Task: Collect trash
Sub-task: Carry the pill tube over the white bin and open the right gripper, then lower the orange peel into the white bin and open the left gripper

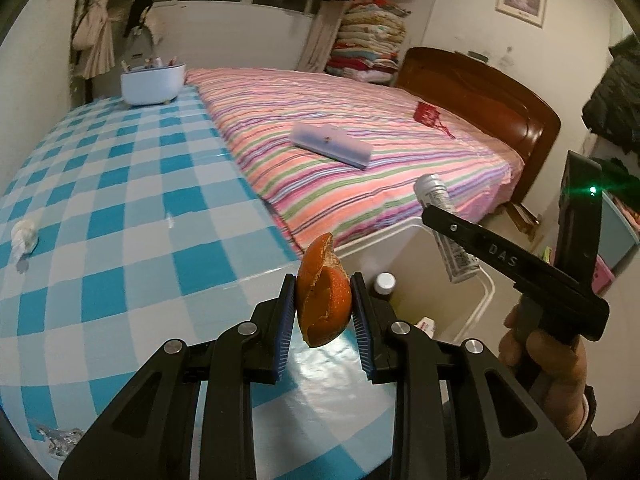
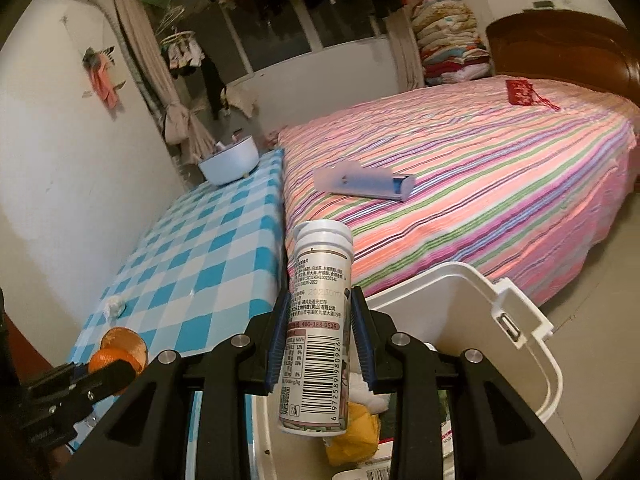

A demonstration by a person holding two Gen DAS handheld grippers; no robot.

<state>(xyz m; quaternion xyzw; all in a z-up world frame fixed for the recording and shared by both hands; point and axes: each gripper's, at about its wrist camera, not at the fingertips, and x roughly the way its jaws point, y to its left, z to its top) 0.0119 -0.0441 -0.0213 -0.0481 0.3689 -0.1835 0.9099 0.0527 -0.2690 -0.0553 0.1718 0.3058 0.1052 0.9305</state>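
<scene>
The left gripper (image 1: 323, 309) pinches a curled piece of orange peel (image 1: 323, 292) between its blue pads, its long side standing up, just beside the open white plastic bin (image 2: 516, 322) and over the edge of the blue-and-white checked tabletop (image 1: 120, 208). The right gripper (image 2: 320, 338) squeezes a tall white tablet tube with a printed label (image 2: 318, 332) around its middle. The tube stands nearly upright, white cap up and leaning a little left, bottom end hanging over the bin.
</scene>
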